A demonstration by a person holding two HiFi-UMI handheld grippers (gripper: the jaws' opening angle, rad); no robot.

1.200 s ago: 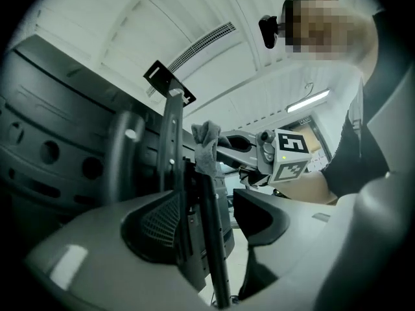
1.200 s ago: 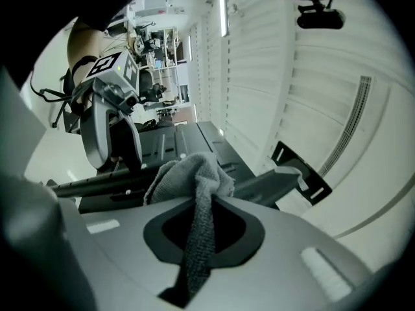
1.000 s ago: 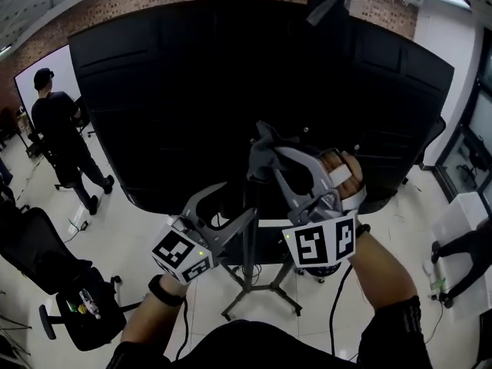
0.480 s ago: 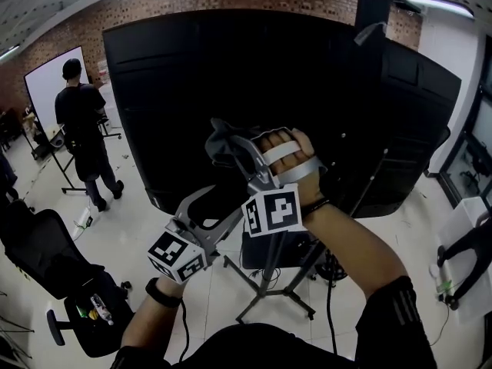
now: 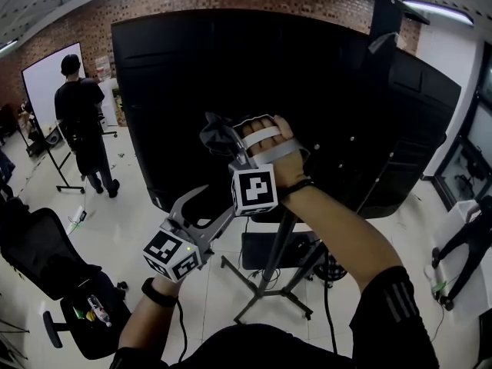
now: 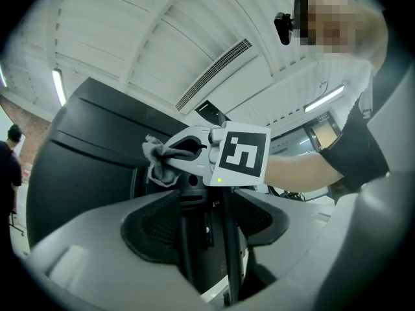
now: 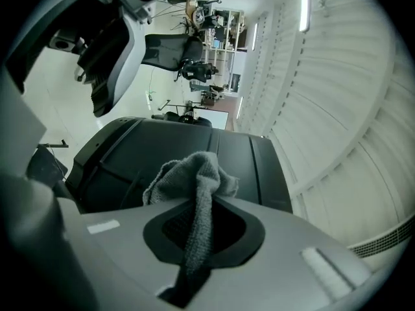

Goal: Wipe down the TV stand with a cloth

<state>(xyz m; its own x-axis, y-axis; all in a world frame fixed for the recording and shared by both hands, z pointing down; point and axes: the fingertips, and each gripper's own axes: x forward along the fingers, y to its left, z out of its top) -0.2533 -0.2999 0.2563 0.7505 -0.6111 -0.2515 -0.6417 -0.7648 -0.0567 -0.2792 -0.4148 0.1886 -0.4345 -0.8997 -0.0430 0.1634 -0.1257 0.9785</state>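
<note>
Brick-walled room: right tongs (image 5: 223,141) pinch grey cloth (image 7: 194,173) near black panel (image 5: 231,68); left tongs (image 5: 207,206) gape.

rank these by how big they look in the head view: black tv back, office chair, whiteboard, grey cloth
1. black tv back, fills most of the view
2. office chair, though it is nearer the camera and cut off by the edge
3. whiteboard, farther off and partly behind a person
4. grey cloth
</note>
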